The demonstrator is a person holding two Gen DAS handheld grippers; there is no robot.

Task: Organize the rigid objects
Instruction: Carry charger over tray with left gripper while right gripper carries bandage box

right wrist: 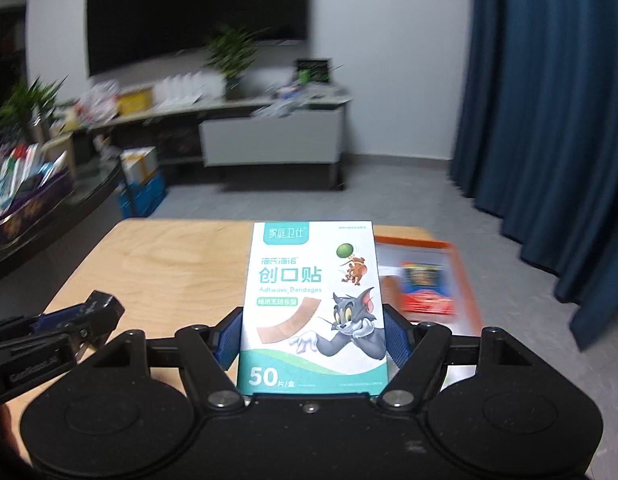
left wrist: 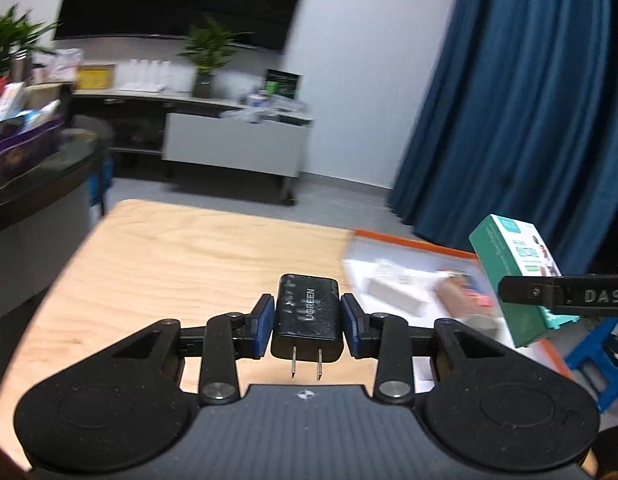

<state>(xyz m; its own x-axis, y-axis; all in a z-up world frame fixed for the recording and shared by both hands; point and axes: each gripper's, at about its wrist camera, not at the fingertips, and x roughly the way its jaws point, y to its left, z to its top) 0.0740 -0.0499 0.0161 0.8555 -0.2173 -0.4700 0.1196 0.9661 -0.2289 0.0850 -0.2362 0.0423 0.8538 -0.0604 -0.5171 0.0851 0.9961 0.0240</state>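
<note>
Pinching charger (left wrist: pixel 307 318), left tool (left wrist: pixel 307 322); right tool (right wrist: pixel 313 340), seemingly gripping bandage box (right wrist: pixel 313 304)

Matt black plastic charger (left wrist: pixel 307 316) with bright metal prongs; printed cardboard bandage box (right wrist: pixel 312 308), slightly glossy; table (left wrist: pixel 181 256) surfaced in pale, smooth wood grain.

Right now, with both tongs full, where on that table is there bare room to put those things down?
The wooden table is bare across its near, middle and left parts, up to its far edge. The crowded spot is the orange-rimmed tray on the right, which holds several blurred packets. The left tongs grip a black charger; the right tongs grip a bandage box.
</note>
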